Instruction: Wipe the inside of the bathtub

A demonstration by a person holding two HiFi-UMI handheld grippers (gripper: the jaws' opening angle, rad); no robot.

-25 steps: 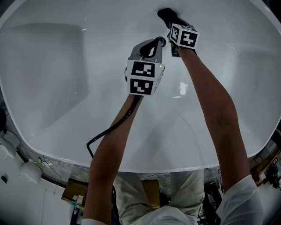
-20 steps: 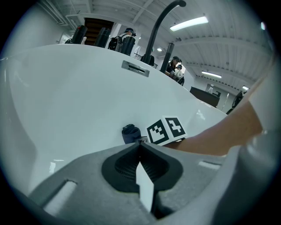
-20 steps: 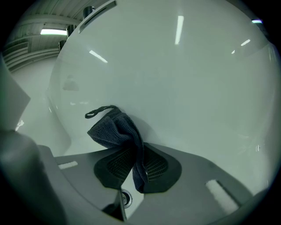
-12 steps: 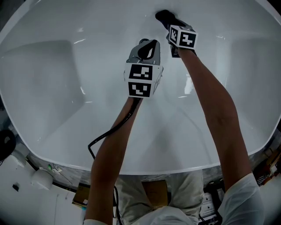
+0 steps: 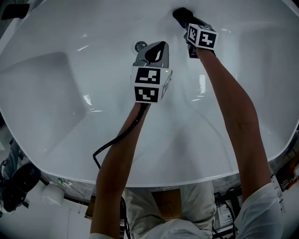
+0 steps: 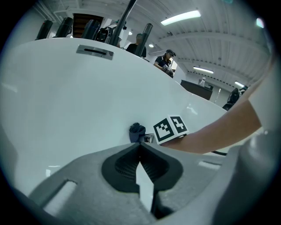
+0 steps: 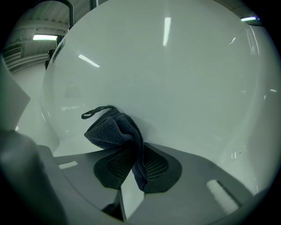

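A person leans over the near rim of a white bathtub [image 5: 56,93], both bare forearms reaching down into its glossy, empty-looking shell. A black cable [image 5: 112,140] loops along the left arm just inside the near rim.

Over the middle of the tub floor hangs the left gripper [image 5: 156,49], its jaws pressed together at the tips with nothing between them. Just beyond it, a round chrome fitting [image 5: 140,46] sits in the tub floor.

Farther in, at the tub's far wall, the right gripper [image 5: 190,23] has its jaws clamped on a dark grey cloth [image 5: 181,14]. The bunched terry cloth, a thin loop at its top, is pressed against the curved white wall; one fold trails down between the jaw pads.

The enamel throws back long streaks of the overhead lighting. A slot-shaped overflow plate [image 6: 94,51] sits high on the far wall, near the rim.

Beyond the far rim the left gripper view shows a workshop-like hall: a ribbed ceiling with strip lights [image 6: 180,17], dark posts, and people [image 6: 167,59] in the background.
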